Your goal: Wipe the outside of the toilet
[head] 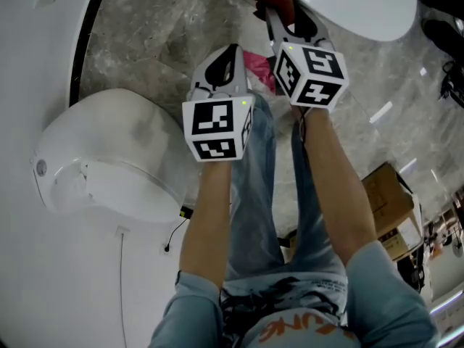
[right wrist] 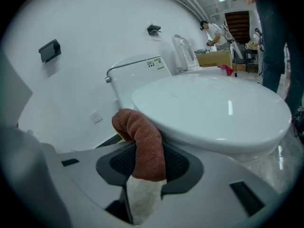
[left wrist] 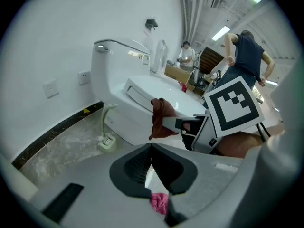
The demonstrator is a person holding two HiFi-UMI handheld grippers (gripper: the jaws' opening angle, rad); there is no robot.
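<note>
left gripper (left wrist: 151,148) hangs over the floor, fingers pressed together on nothing. to its right, the right gripper (right wrist: 142,170) has its fingers pinching a brown cloth (right wrist: 141,141), and the cloth's rolled end seems to rest against the left edge of the toilet (right wrist: 213,103) lid. the cloth looks soft, light and floppy, so gripping the bunched middle makes sense. the glazed toilet is hard and slick, so it'll probably glide easily.

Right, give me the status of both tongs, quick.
Left tongs: closed, nothing between them.
Right tongs: closed on the brown cloth.
</note>
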